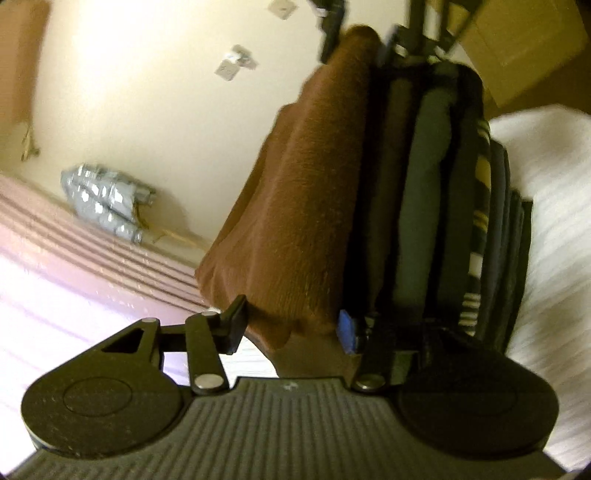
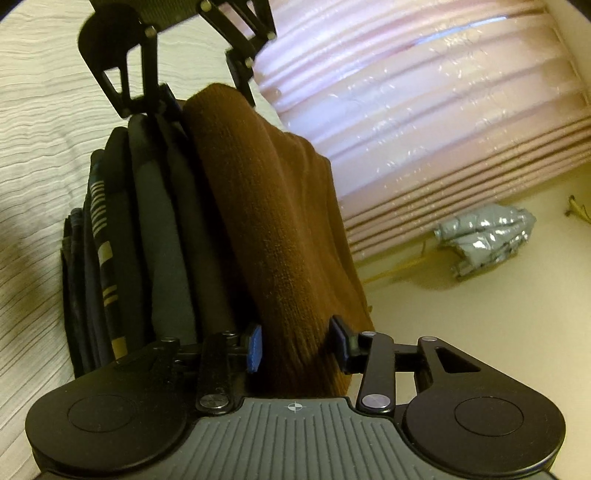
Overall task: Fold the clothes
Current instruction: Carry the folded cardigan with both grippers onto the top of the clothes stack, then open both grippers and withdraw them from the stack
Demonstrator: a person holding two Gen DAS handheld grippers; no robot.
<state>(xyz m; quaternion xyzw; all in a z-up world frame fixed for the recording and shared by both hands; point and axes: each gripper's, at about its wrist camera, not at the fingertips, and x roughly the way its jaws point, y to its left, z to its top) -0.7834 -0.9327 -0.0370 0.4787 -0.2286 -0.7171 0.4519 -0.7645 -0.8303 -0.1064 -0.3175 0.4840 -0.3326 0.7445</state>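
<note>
With the folded brown knit garment (image 2: 273, 229) placed against the stack of dark folded clothes (image 2: 147, 236), the left gripper (image 1: 291, 328) and right gripper (image 2: 299, 345) stand apart astride it, so both should withdraw clear.

The floor (image 2: 480, 332) was pale cream and lit warmly. A pink pleated bed skirt (image 2: 424, 147) hung beside it, and a crumpled silver wrapper (image 2: 484, 240) lay on the floor near its edge. The bed cover (image 2: 33, 147) was white and ribbed

Blurred clutter (image 1: 436, 33) above the folded stack (image 1: 443, 206) (lower layers hidden)
</note>
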